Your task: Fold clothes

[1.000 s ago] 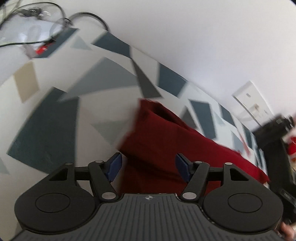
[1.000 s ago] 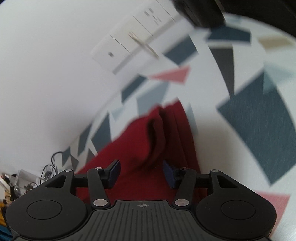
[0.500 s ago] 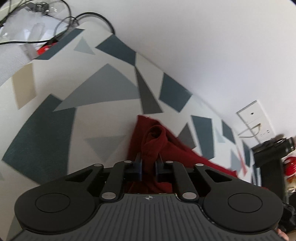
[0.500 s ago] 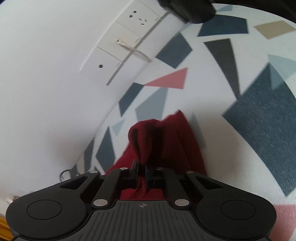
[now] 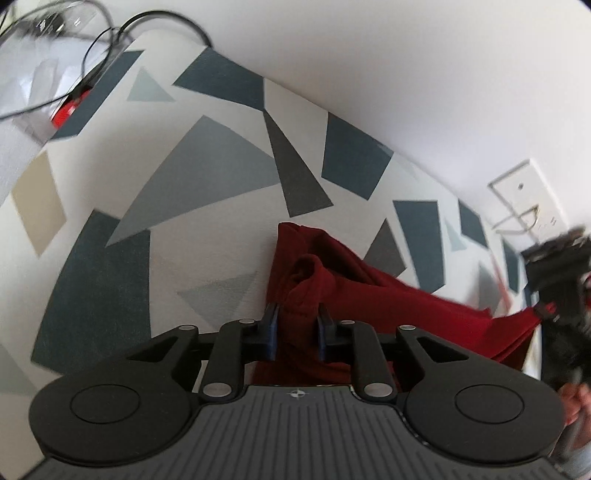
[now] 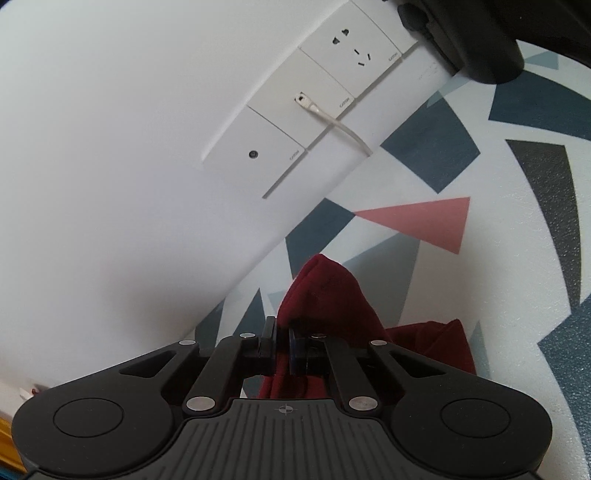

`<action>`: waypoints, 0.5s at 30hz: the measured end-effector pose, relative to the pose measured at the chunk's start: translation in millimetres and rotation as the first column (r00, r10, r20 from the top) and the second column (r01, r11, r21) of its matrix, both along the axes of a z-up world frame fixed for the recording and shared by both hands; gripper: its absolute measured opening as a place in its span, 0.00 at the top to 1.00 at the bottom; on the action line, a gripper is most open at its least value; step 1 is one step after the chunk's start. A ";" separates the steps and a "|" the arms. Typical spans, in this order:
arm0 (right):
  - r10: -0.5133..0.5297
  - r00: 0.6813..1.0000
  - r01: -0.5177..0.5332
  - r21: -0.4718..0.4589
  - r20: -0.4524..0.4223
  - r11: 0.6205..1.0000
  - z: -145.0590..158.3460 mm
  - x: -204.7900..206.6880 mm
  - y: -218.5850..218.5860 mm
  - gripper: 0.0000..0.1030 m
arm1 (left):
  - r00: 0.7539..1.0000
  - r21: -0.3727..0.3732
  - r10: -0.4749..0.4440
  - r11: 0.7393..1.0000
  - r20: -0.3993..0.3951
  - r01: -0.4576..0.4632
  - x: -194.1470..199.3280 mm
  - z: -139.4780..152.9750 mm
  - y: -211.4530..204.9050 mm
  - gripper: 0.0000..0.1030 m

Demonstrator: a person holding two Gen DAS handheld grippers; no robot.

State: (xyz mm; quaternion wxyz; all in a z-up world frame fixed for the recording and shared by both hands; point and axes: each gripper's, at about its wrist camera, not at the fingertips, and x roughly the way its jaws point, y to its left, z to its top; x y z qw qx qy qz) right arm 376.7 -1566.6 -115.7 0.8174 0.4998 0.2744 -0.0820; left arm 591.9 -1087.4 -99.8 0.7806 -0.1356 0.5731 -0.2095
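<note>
A dark red garment (image 5: 354,295) lies on a table covered with a cloth of grey, blue and pink shapes (image 5: 207,177). My left gripper (image 5: 297,328) is shut on a bunched corner of it, the fabric rising in a fold between the blue pads. In the right wrist view my right gripper (image 6: 282,345) is shut on another corner of the red garment (image 6: 332,295), which stands up in a peak above the fingers. The cloth stretches off to the right of the left gripper toward the other black gripper (image 5: 557,280).
A white wall with socket plates (image 6: 317,96) and a plugged white cable runs along the table's far edge. Black cables (image 5: 110,40) and a clear plastic item lie at the far left. A black object (image 6: 465,33) overhangs the top right. A hand (image 5: 576,402) shows at the right edge.
Both grippers went from open over the flat garment to shut on its corners. They have since lifted the fabric, and the right one has moved nearer the wall.
</note>
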 end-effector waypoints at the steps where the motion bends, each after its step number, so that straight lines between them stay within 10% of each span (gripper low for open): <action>1: 0.000 1.000 0.000 0.006 -0.001 1.000 -0.7 -0.7 0.1 0.95 | 1.000 -0.013 0.008 1.000 -0.011 -0.008 -0.4 2.6 2.5 0.80; 13: -0.020 1.000 0.020 0.001 0.009 1.000 -4.5 14.2 -7.7 0.95 | 0.952 -0.265 0.220 0.925 -0.215 -0.274 30.5 -8.7 14.5 0.78; 14: -0.023 1.000 0.023 -0.002 0.009 1.000 -5.2 17.6 -8.8 0.95 | 0.959 -0.253 0.219 0.932 -0.181 -0.260 32.3 -6.5 12.2 0.72; 15: -0.026 1.000 0.026 -0.006 0.010 1.000 -6.0 21.0 -9.9 0.95 | 0.965 -0.240 0.216 0.939 -0.147 -0.247 34.0 -4.4 10.0 0.44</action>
